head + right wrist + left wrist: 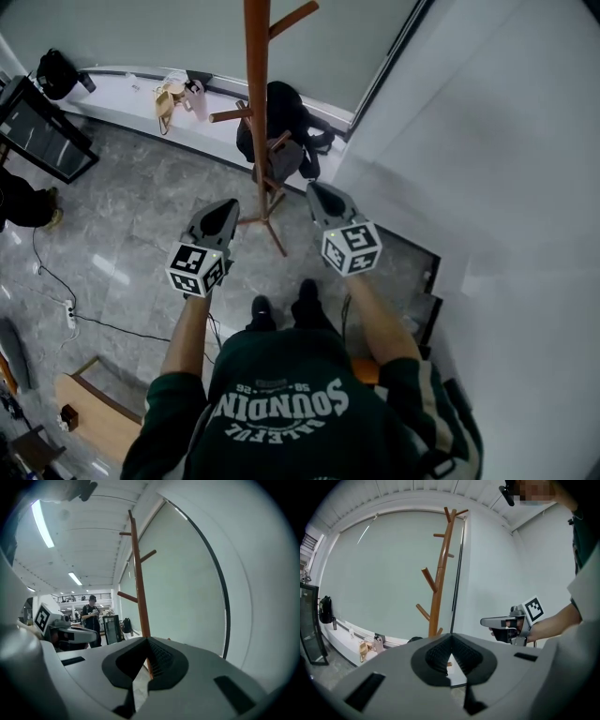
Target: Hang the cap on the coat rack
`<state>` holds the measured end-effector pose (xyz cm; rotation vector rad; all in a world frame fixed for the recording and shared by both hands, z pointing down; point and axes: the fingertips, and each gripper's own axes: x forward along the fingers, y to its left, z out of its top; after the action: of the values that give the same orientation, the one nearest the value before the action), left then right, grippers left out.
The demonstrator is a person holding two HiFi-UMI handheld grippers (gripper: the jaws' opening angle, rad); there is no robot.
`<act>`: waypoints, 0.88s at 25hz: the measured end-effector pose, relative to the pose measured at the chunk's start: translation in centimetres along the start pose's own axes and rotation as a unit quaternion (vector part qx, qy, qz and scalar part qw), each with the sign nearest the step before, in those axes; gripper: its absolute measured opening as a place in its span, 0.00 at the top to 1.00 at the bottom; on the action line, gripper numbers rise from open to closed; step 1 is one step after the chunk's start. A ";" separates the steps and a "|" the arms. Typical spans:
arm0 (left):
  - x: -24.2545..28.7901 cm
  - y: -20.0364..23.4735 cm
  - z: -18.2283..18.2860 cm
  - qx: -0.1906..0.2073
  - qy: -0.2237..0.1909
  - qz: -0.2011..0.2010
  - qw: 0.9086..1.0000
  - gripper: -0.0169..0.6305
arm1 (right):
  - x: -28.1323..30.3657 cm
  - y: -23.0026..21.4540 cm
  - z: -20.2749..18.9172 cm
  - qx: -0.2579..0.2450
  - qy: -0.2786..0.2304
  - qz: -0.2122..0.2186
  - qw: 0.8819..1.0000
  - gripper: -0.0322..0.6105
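So here's where I'm at: I'm standing in front of the coat rack (257,103), which stands upright on the grey tiled floor (141,216), right by the corner where the big window meets the white wall (487,141). From the head view its pole runs straight up between my two grippers, with its spread feet on the floor just ahead of them.

My left gripper (228,208) is pressed together with nothing in it. In the left gripper view the pads meet at the tip and I'm just looking past them at the rack's angled pegs. My right gripper (315,192) is the same, closed up tight and empty, pointing at the pole from the other side. Neither one touches the rack. They're held side by side with a gap between them, marker cubes facing up at me.

As for the cap, I honestly can't pick it out in any view. There's a dark bundle (292,117) just behind the rack's lower pegs, but I can't tell what it is.

Other stuff around: a white window ledge (112,94) with a tan bag (169,99) and a black backpack (56,73) on it, a power strip (70,314) with its cable on the floor to my left, and a wooden desk (89,412) at the lower left. In the right gripper view a person (91,616) is standing way back in the room.
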<state>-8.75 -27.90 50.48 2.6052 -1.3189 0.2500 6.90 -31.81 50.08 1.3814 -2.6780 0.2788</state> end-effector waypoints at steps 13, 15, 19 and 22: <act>-0.6 -1.9 2.0 0.032 -0.028 -0.044 0.998 0.97 | -5.1 1.9 1.6 0.004 -0.040 -0.046 0.998 0.95; -1.2 -2.1 2.2 0.034 -0.032 -0.047 0.998 0.97 | -5.9 2.4 1.6 0.006 -0.044 -0.050 0.998 0.95; -2.4 -2.5 2.3 0.040 -0.037 -0.052 0.997 0.97 | -7.2 3.1 1.3 0.012 -0.050 -0.063 0.997 0.95; -2.9 -2.7 2.3 0.043 -0.038 -0.054 0.997 0.97 | -7.5 3.4 1.1 0.006 -0.052 -0.065 0.997 0.95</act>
<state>-8.10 -24.73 47.23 2.7724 -1.2123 0.1967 8.45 -24.12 47.22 1.6076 -2.6568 0.2158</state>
